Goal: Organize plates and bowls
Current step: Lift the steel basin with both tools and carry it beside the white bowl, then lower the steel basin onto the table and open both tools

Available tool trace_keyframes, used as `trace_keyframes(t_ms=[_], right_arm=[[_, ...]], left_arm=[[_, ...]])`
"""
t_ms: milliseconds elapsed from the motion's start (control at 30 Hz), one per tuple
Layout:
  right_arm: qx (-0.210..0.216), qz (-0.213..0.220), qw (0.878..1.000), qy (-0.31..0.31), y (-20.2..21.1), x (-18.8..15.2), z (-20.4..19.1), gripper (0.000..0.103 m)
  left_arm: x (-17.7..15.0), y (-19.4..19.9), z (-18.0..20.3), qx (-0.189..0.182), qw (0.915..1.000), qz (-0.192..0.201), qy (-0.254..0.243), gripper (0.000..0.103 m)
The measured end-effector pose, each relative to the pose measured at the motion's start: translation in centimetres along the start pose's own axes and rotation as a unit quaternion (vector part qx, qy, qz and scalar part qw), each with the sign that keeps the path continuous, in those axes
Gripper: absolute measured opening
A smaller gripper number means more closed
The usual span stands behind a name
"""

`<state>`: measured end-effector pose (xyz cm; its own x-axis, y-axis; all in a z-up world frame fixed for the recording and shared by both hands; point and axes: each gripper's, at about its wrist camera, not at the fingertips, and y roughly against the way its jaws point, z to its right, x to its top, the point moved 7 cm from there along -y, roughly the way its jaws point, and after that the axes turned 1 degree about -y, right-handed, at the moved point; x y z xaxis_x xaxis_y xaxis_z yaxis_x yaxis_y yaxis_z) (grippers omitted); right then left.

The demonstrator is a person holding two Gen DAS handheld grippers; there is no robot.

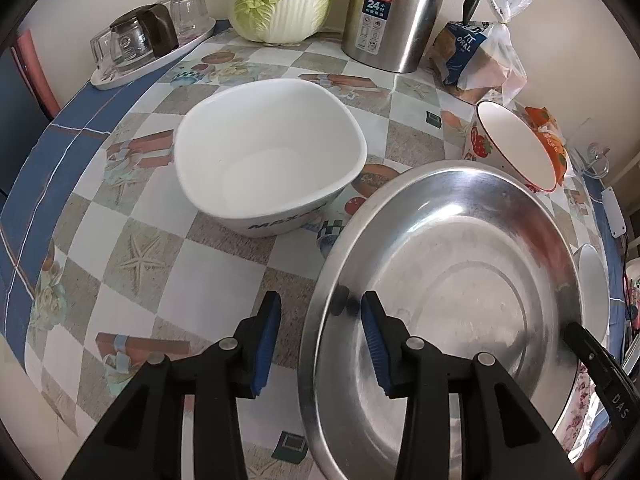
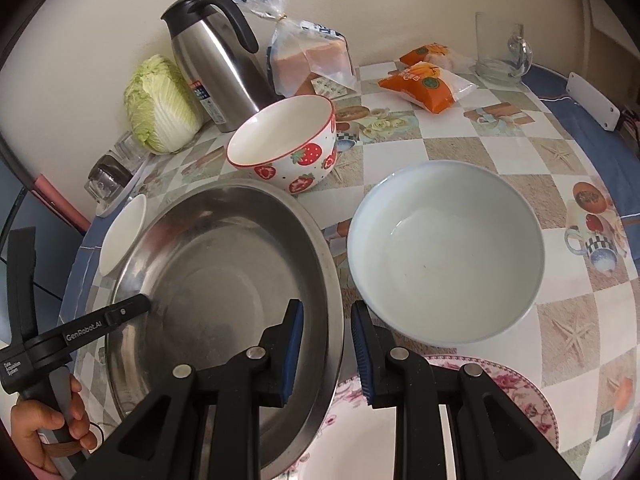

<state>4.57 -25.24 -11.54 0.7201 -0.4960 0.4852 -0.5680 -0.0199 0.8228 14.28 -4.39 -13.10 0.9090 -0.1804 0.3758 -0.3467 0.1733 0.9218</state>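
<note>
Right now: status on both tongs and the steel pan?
Left tongs open, straddling steel pan rim. Right tongs open, straddling opposite rim. Pan overlaps floral plate; strawberry bowl close behind it, white bowl beside it.

Bench (image 2: 460, 144) has a checkered oilcloth, beige/white squares with starfish and cup prints, blue border at the edges. Plain cream wall (image 2: 380, 4) directly behind it. Soft, even light, mild glare on the cloth.
</note>
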Motion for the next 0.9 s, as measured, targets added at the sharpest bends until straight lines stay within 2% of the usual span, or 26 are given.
trace_keyframes(t_ms=[100,167,200,233,333,467,567,667,900], right_arm=[[-0.011,0.008,1.000,0.005,1.1,0.1,-0.1,0.029],[-0.017,0.015,1.000,0.007,1.8,0.1,-0.2,0.042],[-0.018,0.017,1.000,0.007,2.1,0.1,-0.3,0.059],[-0.020,0.020,1.000,0.008,2.3,0.1,-0.4,0.069],[-0.027,0.021,0.999,0.016,2.7,-0.3,-0.5,0.073],[-0.041,0.019,0.999,0.009,2.7,-0.8,0.1,0.085],[-0.045,0.024,0.999,-0.001,3.1,-1.1,0.5,0.093],[-0.049,0.027,0.998,-0.006,3.5,-1.5,0.8,0.101],[-0.058,0.033,0.998,-0.011,4.8,-2.6,1.3,0.103]], left_arm=[[-0.1,0.6,-0.2,-0.002,1.0000,0.000,0.008,0.045],[0.0,1.3,-0.3,-0.007,0.9999,0.007,0.012,0.055],[0.0,1.6,-0.3,-0.007,0.9998,0.011,0.012,0.058],[0.1,1.9,-0.3,-0.007,0.9998,0.016,0.011,0.064],[0.0,2.5,-0.3,-0.001,0.9996,0.025,0.009,0.077],[-0.4,2.8,-0.2,0.000,0.9996,0.029,0.007,0.082],[-0.7,3.3,-0.3,0.002,0.9993,0.037,0.008,0.092],[-1.1,3.8,-0.4,-0.002,0.9990,0.043,0.012,0.092],[-2.7,5.3,0.8,-0.020,0.9981,0.057,0.005,0.094]])
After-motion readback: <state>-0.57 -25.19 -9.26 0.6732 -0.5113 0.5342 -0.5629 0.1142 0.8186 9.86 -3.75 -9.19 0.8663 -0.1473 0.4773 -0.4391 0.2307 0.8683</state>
